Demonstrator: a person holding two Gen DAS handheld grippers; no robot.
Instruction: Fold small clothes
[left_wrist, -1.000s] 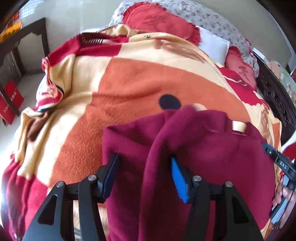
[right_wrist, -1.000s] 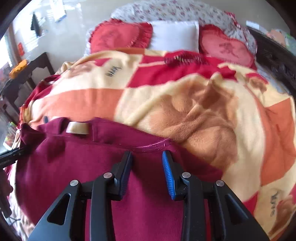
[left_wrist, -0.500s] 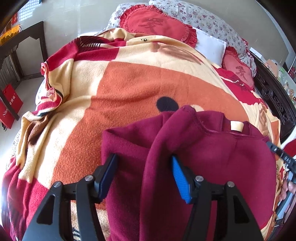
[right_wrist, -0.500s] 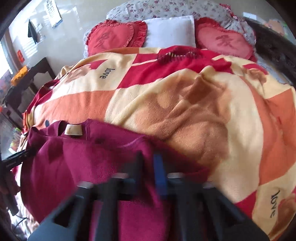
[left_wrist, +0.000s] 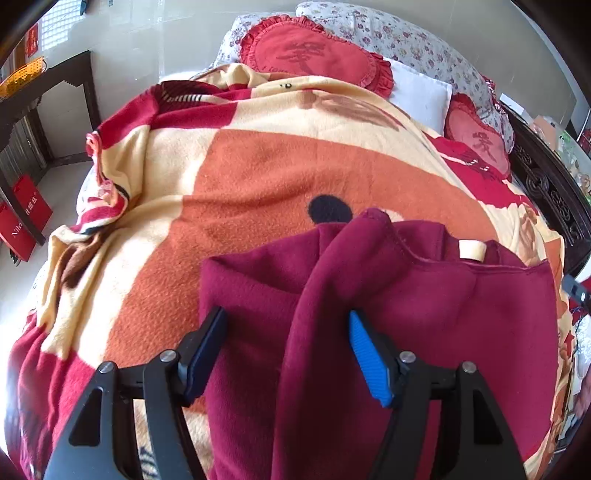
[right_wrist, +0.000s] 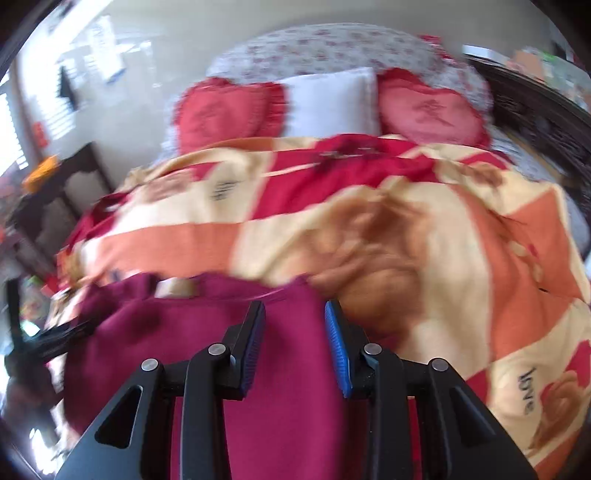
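Note:
A dark red fleece garment (left_wrist: 424, 314) with a small cream neck label (left_wrist: 471, 251) lies on the orange, cream and red blanket (left_wrist: 258, 177) of a bed. My left gripper (left_wrist: 286, 332) is open, its jaws wide apart around a raised fold of the garment's left side. In the right wrist view the garment (right_wrist: 280, 369) runs between the jaws of my right gripper (right_wrist: 294, 328), which stand open on either side of its right edge. That view is blurred by motion.
Two red heart cushions (left_wrist: 314, 55) (right_wrist: 428, 107) and a white pillow (right_wrist: 332, 99) lie at the bed's head. A dark carved bed frame (left_wrist: 554, 192) runs along the right. A dark wooden stand (left_wrist: 40, 96) and red bags (left_wrist: 22, 218) are on the floor at left.
My right gripper closed in on the garment's right edge half a second ago and now stands open again, and is moving. My left gripper stays open around the fold, slightly drawn back.

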